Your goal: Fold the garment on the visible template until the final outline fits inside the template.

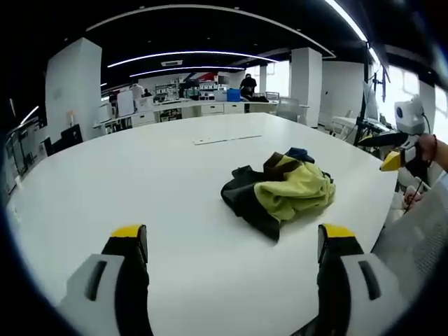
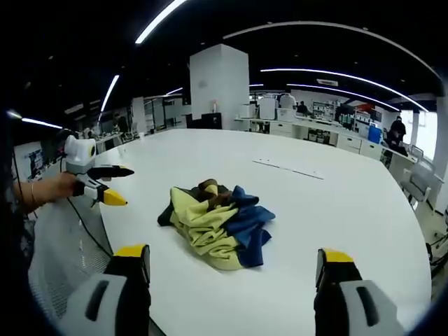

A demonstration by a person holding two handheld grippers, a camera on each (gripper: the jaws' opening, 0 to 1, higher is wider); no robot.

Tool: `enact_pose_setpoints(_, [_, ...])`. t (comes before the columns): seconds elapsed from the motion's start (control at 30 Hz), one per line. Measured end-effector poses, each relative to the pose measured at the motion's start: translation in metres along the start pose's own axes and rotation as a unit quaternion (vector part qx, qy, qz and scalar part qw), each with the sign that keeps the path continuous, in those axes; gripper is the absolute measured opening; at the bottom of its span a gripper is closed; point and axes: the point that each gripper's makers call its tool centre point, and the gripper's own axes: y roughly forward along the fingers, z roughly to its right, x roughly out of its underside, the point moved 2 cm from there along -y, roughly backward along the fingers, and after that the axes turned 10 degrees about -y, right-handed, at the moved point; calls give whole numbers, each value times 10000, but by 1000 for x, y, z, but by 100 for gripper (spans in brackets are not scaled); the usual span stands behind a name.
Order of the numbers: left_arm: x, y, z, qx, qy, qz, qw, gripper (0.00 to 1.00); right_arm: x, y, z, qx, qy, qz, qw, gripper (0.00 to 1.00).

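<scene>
The garment lay crumpled in a loose heap on a large white table, toward the table's near edge and well apart from both grippers. In the left gripper view it showed mostly yellow-green cloth over a black layer, with a brown fold and a bit of blue at its far side. In the right gripper view the same garment showed yellow cloth on one side and blue on the other, with brown and black at the back.

The left gripper hung above the bare table surface with its two yellow-tipped jaws spread wide and nothing between them. It also appeared in the right gripper view, held by a hand off the table's edge, its black and yellow jaws parted and empty.

The right gripper likewise hovered over the table with jaws wide apart and empty, the garment lying just beyond them. It appeared in the left gripper view beside the table's edge, held by a hand, jaws parted.

A thin pale strip lay flat on the table beyond the garment. Desks, white pillars and a standing person were in the distant background under long ceiling lights.
</scene>
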Motion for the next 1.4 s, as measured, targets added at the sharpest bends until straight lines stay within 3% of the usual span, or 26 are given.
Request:
enact_pose_setpoints(1.2, [2,0,2,-1,19,-57,10000,98,0,-1,3,14,50,33,10000,99])
enact_pose_setpoints(1.4, [3,-1,-2,-126,6,-76,9999,96,-5,-3,8,-37,50,116,9999,99])
